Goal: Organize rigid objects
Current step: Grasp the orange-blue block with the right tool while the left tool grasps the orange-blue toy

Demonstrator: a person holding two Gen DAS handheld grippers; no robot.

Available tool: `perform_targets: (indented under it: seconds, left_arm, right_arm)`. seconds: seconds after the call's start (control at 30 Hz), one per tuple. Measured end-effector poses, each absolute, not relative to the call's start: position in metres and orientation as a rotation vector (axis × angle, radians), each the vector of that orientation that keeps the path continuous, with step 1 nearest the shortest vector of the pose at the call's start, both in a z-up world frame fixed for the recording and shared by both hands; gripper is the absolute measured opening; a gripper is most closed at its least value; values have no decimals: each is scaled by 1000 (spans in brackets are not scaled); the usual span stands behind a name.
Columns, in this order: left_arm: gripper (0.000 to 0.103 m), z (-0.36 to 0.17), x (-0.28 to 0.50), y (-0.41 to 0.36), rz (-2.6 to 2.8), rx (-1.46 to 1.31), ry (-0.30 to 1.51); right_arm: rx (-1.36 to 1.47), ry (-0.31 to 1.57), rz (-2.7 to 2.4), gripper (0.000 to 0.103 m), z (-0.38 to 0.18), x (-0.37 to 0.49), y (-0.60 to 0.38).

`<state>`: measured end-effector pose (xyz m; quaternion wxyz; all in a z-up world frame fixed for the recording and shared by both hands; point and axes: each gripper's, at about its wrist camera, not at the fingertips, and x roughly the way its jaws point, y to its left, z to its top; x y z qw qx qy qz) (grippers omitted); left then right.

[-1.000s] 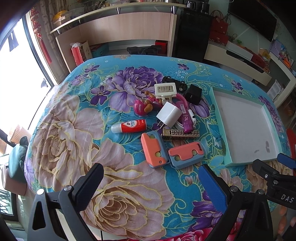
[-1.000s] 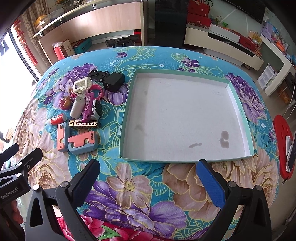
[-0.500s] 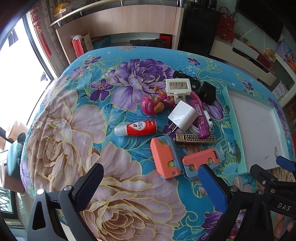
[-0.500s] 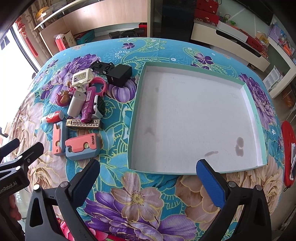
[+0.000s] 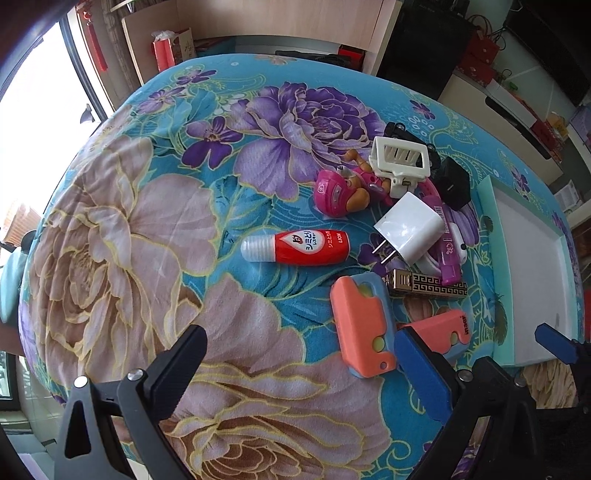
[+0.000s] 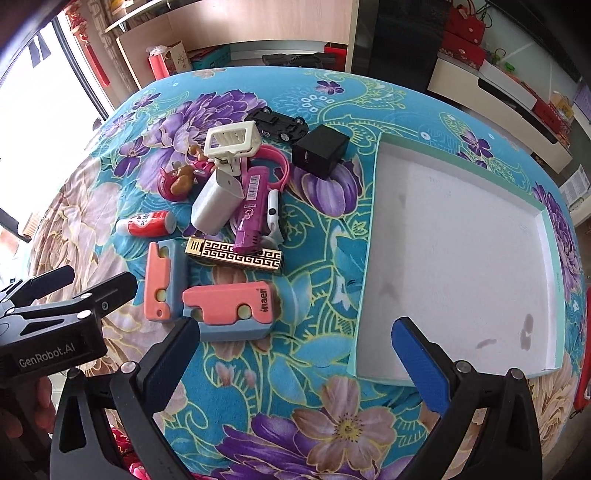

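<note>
A pile of small objects lies on the floral cloth: a red glue tube (image 5: 295,246), a white charger (image 5: 408,229), a pink toy pup (image 5: 341,192), a white clip (image 5: 400,158), a gold patterned lighter (image 5: 426,286), two orange-and-blue cutters (image 5: 360,325) (image 6: 229,308), a black adapter (image 6: 320,150) and a black toy car (image 6: 279,123). A shallow mint-rimmed white tray (image 6: 369,236) lies to their right. My left gripper (image 5: 299,369) is open, just short of the cutters. My right gripper (image 6: 295,354) is open, between the cutters and the tray's near corner.
A purple device with a pink strap (image 6: 253,201) lies across the pile. The table's edge curves close in front. Shelving (image 6: 258,26) and a low cabinet (image 6: 498,96) stand beyond the table.
Both grippers have moved forward and left toward the pile of objects, which now appears larger and nearer. Both stay open. Nothing on the cloth has moved.
</note>
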<state>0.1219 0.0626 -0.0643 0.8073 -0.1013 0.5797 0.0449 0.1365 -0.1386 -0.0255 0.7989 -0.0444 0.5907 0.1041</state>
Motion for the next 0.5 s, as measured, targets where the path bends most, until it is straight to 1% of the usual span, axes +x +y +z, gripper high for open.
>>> perform_targets:
  seconds: [0.23,0.37,0.43,0.5]
  left_arm:
    - [101,-84,142,40,73,-191,1292]
    - [91,-87,142,43,68,-208,1296]
    - [89,-90,139,50,64,-229,1304]
    - [82,-90,135,57,62,-240,1302]
  right_arm:
    - [-121,1278,200,103,-30,136,-147]
    - [-134,1275,199,103,-29,138,-147]
    - [-141,1274,202,103,-29,138,-145]
    - [-146,1272,212,103,-29,138,-141]
